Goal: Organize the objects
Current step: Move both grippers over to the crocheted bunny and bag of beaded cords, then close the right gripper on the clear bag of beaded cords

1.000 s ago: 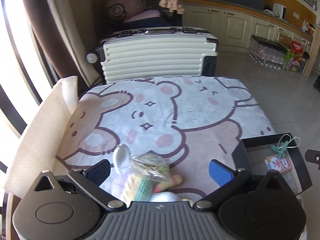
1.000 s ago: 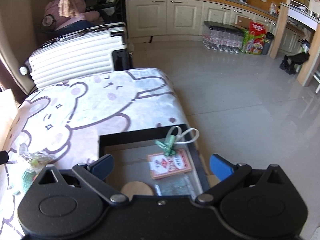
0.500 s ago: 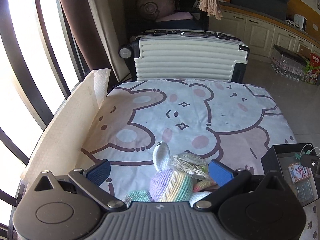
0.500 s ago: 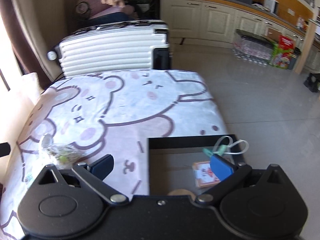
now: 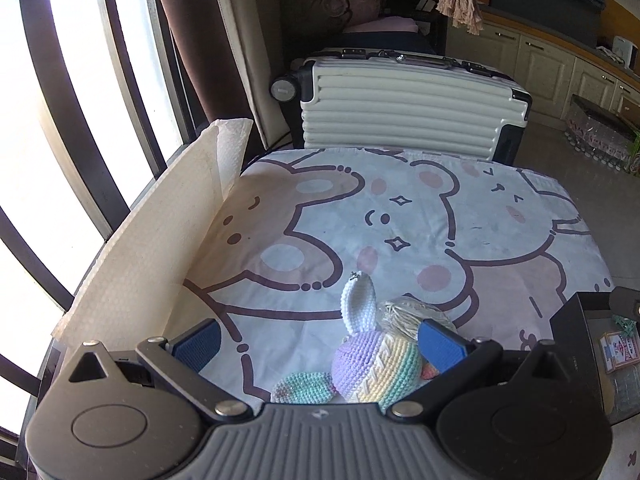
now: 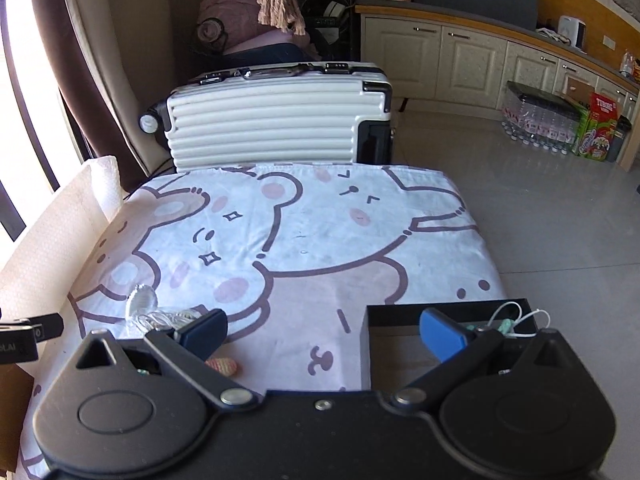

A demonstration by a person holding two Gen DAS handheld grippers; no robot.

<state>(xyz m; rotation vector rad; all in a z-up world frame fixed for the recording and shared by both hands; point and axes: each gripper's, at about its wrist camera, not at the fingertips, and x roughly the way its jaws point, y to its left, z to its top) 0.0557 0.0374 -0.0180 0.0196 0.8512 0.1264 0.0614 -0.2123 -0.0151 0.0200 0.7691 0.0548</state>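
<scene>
- Crocheted pastel rabbit toy (image 5: 374,368), striped in lilac, cream and mint yarn with a white ear standing up, lies on the bear-print tablecloth (image 5: 400,216) between our left gripper's (image 5: 318,346) blue pads, closer to the pad at 3 o'clock.
- We hold the left gripper's jaws spread wide, with nothing clamped; the toy touches, or nearly touches, that 3 o'clock pad, though we cannot tell which.
- At the toy's 1 o'clock sits a crinkled clear plastic bag with pale strands inside (image 5: 412,316), pressed against it; a mint crocheted piece (image 5: 302,388) lies at its 8 o'clock.
- In the right wrist view we see the same clear bag (image 6: 160,316) just beyond the pad at 9 o'clock, and a small pink-and-yellow knitted end (image 6: 222,365) below that pad.
- Our right gripper (image 6: 322,332) is also spread apart and empty, hovering over the cloth and the near edge of the black open box (image 6: 400,312).
- Inside the box, at 3 o'clock, lies a green clip with a white cord (image 6: 508,322).
</scene>
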